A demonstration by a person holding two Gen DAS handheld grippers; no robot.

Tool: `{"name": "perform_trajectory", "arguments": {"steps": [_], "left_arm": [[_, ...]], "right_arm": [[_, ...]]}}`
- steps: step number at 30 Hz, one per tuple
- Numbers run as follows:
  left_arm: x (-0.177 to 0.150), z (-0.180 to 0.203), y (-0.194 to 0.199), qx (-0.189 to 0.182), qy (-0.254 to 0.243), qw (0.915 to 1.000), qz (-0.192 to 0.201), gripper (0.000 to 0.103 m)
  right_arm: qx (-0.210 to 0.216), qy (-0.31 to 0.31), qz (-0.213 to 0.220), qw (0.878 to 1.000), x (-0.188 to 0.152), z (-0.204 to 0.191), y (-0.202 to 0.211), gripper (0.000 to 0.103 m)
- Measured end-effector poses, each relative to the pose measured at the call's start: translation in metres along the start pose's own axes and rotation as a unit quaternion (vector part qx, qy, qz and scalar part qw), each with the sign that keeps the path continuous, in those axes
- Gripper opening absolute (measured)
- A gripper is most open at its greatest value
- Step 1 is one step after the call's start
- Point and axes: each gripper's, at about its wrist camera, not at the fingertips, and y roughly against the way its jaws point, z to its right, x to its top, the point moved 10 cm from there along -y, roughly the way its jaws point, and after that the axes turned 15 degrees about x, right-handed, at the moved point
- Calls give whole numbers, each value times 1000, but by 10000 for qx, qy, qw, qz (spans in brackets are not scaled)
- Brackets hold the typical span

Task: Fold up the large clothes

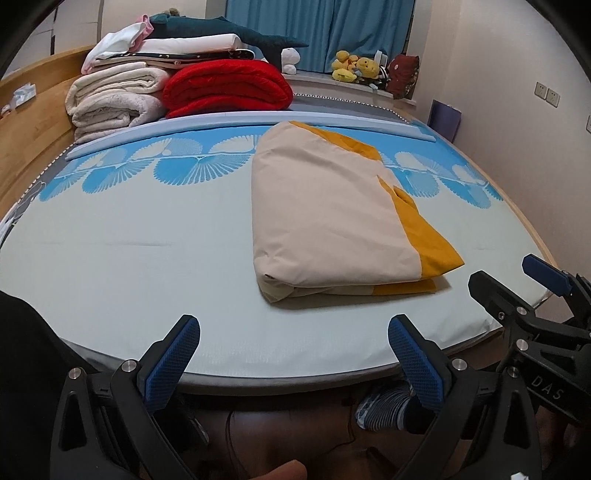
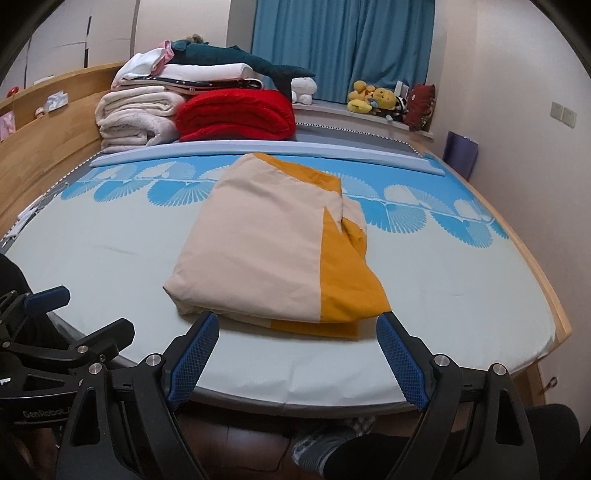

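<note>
Blue-padded fingers (image 1: 170,365) of left gripper (image 1: 291,363) nearest, jaws wide, nothing between, hovering over near edge of bed (image 1: 110,258). Same on right gripper (image 2: 295,363): jaws wide, empty, tips just short of cloth (image 2: 258,251). Both pitched downward toward mattress, side by side, each showing at edge of other's view.

Cream-and-mustard cloth lying folded into thick rectangle on pale blue sheet, a little right of middle, near front edge, mustard panel along its right side, layered fold edge facing grippers. Touched by neither gripper.

Seemingly between folds, or at end of folding: bundle already compact. Next move probably another fold or a tidy-up: pinching both near corners, lifting and carrying them over to far edge, keeping layers from slipping.

Behind: stacked blankets (image 1: 122,99), red quilt (image 1: 225,88), blue curtain (image 1: 317,33), plush toys (image 1: 354,68)
</note>
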Motion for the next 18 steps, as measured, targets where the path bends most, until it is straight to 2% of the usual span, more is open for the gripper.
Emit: {"name": "perform_trajectory", "arguments": {"steps": [18], "left_arm": [[4, -4, -1, 89, 32, 9999, 78, 101]], "right_arm": [[-4, 36, 46, 10000, 1, 0, 1, 87]]}}
